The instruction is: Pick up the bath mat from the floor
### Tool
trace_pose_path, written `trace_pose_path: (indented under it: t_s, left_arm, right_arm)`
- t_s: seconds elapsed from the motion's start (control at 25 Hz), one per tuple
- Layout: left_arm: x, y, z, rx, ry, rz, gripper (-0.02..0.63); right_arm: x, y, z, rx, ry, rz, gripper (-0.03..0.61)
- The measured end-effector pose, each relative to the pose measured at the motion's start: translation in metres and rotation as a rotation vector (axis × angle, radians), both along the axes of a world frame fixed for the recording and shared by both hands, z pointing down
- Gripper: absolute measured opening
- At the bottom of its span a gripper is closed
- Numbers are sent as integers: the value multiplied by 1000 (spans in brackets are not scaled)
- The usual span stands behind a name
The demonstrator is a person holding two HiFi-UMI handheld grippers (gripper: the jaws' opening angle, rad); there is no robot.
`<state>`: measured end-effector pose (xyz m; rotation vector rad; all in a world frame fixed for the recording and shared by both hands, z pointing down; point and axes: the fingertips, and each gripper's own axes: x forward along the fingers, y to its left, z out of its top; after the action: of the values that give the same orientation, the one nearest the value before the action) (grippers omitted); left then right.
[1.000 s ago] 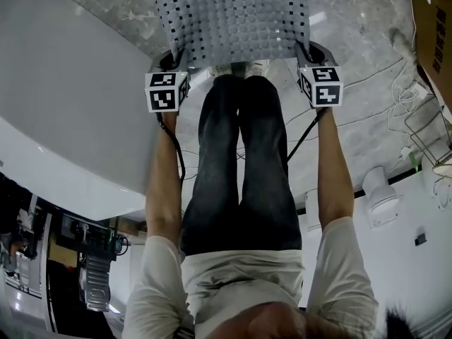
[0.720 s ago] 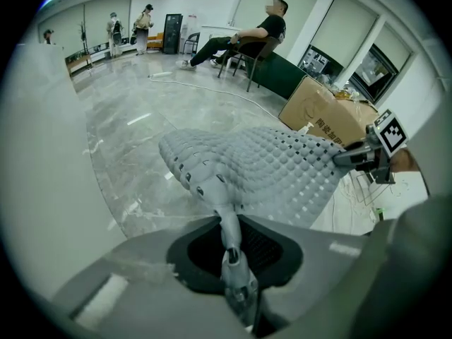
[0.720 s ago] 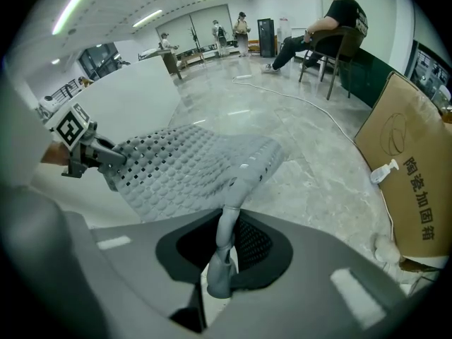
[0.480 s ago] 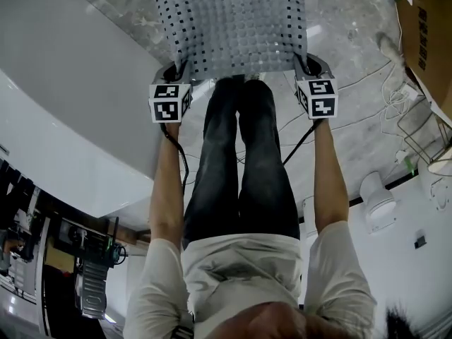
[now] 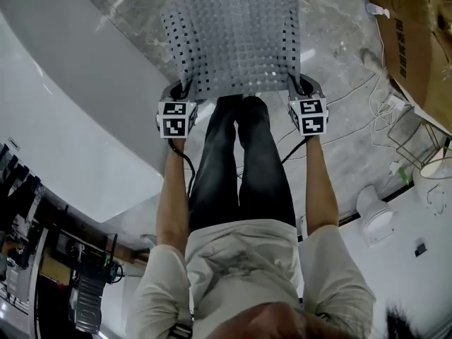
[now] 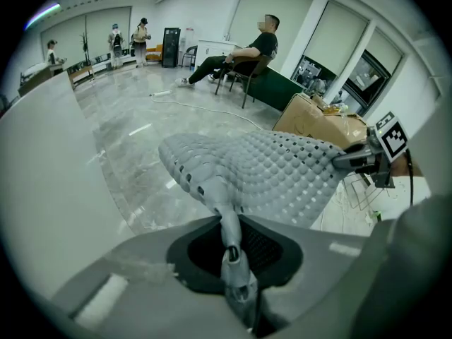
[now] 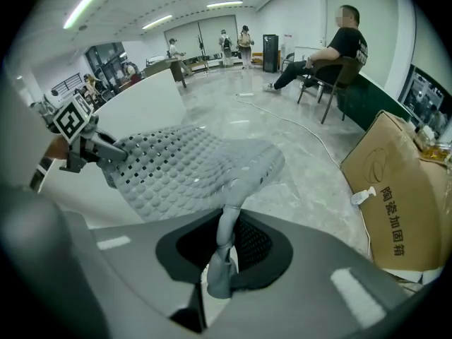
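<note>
Grey bath mat (image 5: 229, 44) clamped by left gripper (image 5: 182, 90), right gripper (image 5: 300, 85).

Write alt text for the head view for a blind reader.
Seen from above, a person holds a grey perforated bath mat by its two near corners, the left tongs and right tongs each shut on one. Grey marble floor lies below, a cardboard box at upper right.
</note>
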<state>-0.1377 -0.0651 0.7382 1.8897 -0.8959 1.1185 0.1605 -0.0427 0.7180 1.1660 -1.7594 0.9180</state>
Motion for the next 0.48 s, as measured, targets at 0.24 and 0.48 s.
trace_pose_path:
  t_s: [0.24, 0.48]
  left_arm:
    - [2, -11, -41, 26, 8, 7, 41]
    - [3, -16, -91, 59, 24, -8, 41]
  right_arm:
    - [0, -10, -43, 34, 4, -5, 37]
    - [1, -13, -95, 65, 8, -5, 37]
